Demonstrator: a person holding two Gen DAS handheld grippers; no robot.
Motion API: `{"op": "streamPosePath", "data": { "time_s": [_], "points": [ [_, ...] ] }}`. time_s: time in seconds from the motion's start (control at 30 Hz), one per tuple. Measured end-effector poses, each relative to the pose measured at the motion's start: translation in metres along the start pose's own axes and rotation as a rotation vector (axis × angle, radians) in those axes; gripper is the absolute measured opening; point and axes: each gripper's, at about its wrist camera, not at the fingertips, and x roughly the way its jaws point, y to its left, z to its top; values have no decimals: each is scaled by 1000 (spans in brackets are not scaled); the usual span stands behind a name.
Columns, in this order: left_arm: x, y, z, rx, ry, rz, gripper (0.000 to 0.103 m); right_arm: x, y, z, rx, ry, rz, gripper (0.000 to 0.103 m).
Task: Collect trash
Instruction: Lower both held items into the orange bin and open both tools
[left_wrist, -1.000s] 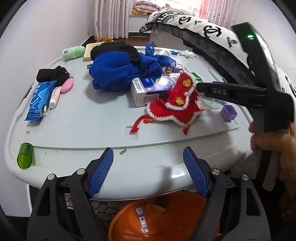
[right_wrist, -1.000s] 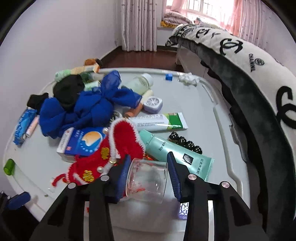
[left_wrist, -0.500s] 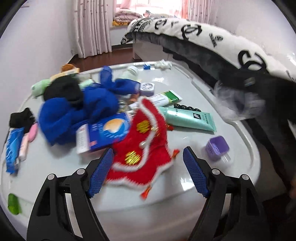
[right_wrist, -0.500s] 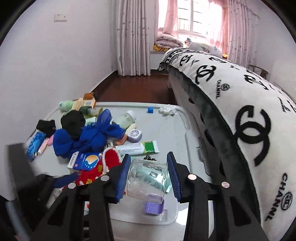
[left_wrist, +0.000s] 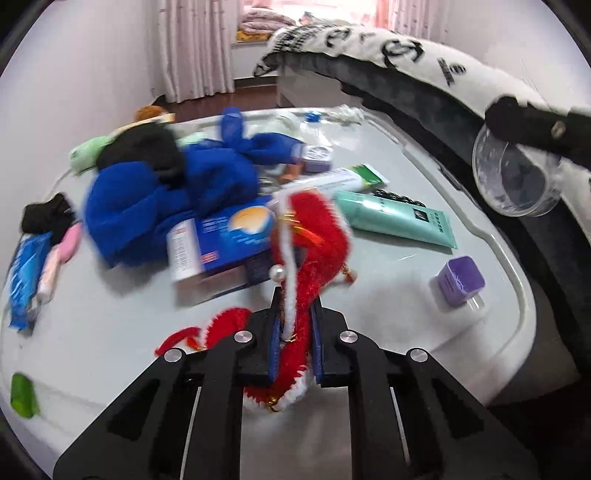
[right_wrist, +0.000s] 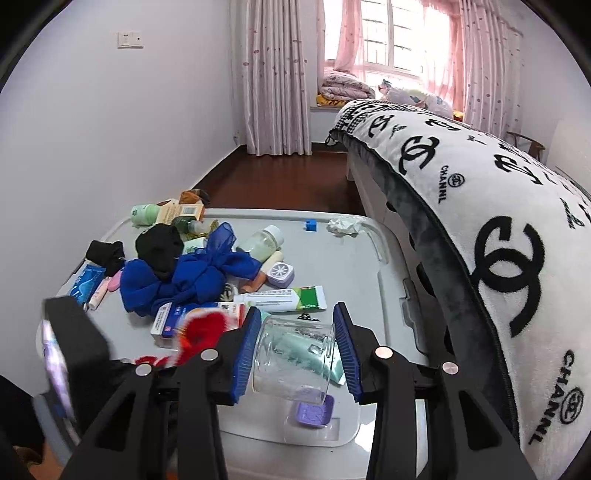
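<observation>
A red knitted garment with white trim (left_wrist: 317, 229) lies on the white bin-lid table (left_wrist: 110, 314), partly over a blue and white box (left_wrist: 221, 236). My left gripper (left_wrist: 293, 299) is at the garment's near end. Its jaws are closing, and the blue pads press on the red knit from both sides. The garment (right_wrist: 201, 328) also shows in the right wrist view. My right gripper (right_wrist: 297, 314) is shut on a clear plastic cup (right_wrist: 291, 362), held in the air over the table's near right corner. The cup (left_wrist: 517, 177) hangs at the right in the left wrist view.
A blue cloth (left_wrist: 166, 192), a mint tube (left_wrist: 399, 218), a white and green tube (right_wrist: 284, 297), a purple cap (left_wrist: 460, 280), black socks (left_wrist: 44, 218) and a green cap (left_wrist: 22, 395) litter the table. A bed with a logo blanket (right_wrist: 480, 221) borders the right side.
The left gripper moved over the table to the red garment and shut on it. The right gripper rose with the cup, then held still.
</observation>
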Motion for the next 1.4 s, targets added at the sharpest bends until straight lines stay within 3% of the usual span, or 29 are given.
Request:
{"op": "streamPosePath", "data": {
  "time_s": [0.27, 0.37, 0.5, 0.73, 0.83, 0.93, 1.0, 1.03, 1.07, 1.1, 1.27, 1.4],
  "points": [
    [-64, 21, -26, 3, 17, 18, 12, -14, 27, -5, -60, -24, 52, 40],
    [-86, 23, -50, 22, 63, 13, 12, -23, 46, -12, -98, -19, 80, 40],
    [-106, 23, -93, 40, 195, -31, 12, -39, 72, -37, -135, 23, 137, 40],
    [-115, 27, -159, 9, 340, -71, 13, -54, 104, -135, -94, 299, 280, 41],
    [-110, 29, -170, -17, 384, -93, 13, -51, 109, -173, -59, 419, 300, 41],
    [-107, 32, -173, -35, 407, -99, 16, -45, 111, -187, -58, 490, 284, 42],
    [-106, 32, -175, -34, 416, -90, 34, -41, 112, -189, -70, 512, 261, 44],
    [-105, 30, -175, -29, 420, -78, 43, -39, 112, -190, -68, 516, 256, 54],
    [-105, 29, -175, -24, 423, -65, 62, -37, 112, -192, -60, 526, 256, 57],
    [-106, 29, -176, -21, 422, -54, 69, -36, 112, -193, -55, 533, 259, 58],
    [-109, 28, -174, -11, 403, -55, 69, -38, 110, -190, -44, 504, 260, 60],
    [-123, 43, -153, -66, 294, -39, 69, -46, 98, -174, -5, 426, 248, 64]
  ]
}}
